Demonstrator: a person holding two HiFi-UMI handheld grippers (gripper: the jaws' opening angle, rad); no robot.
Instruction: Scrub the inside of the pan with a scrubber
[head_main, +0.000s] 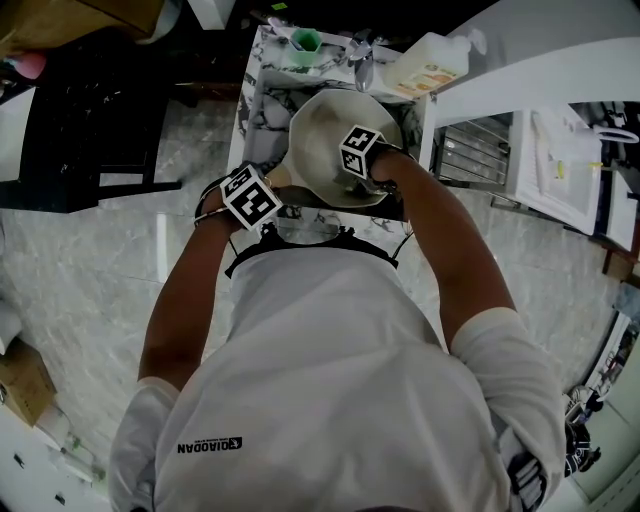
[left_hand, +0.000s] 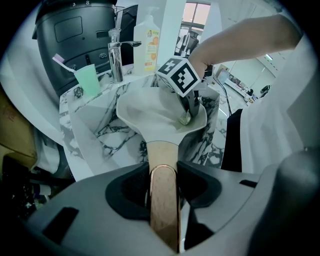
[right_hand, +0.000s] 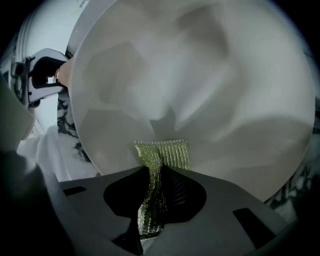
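The left gripper has its jaws closed on the pan's wooden-look handle, which runs straight back between the two dark pads. It holds the pale, cream-coloured pan above a marble-patterned sink, handle towards the person and bowl tipped up on the far side. The right gripper is clamped on a yellow-green mesh scrubber, with the cloth bunched and twisted between the jaws. Its free end fans out flat against the pan's inner surface, near the rim closest to that gripper. In the left gripper view the scrubber sits low on the right inside wall of the pan, under the right gripper's marker cube. From the head view both grippers are close together over the sink — the left at the pan's near edge, the right reaching down into the bowl. Behind the pan on the counter stand a chrome faucet, a green cup holding a toothbrush, and a pale bottle with an orange label.
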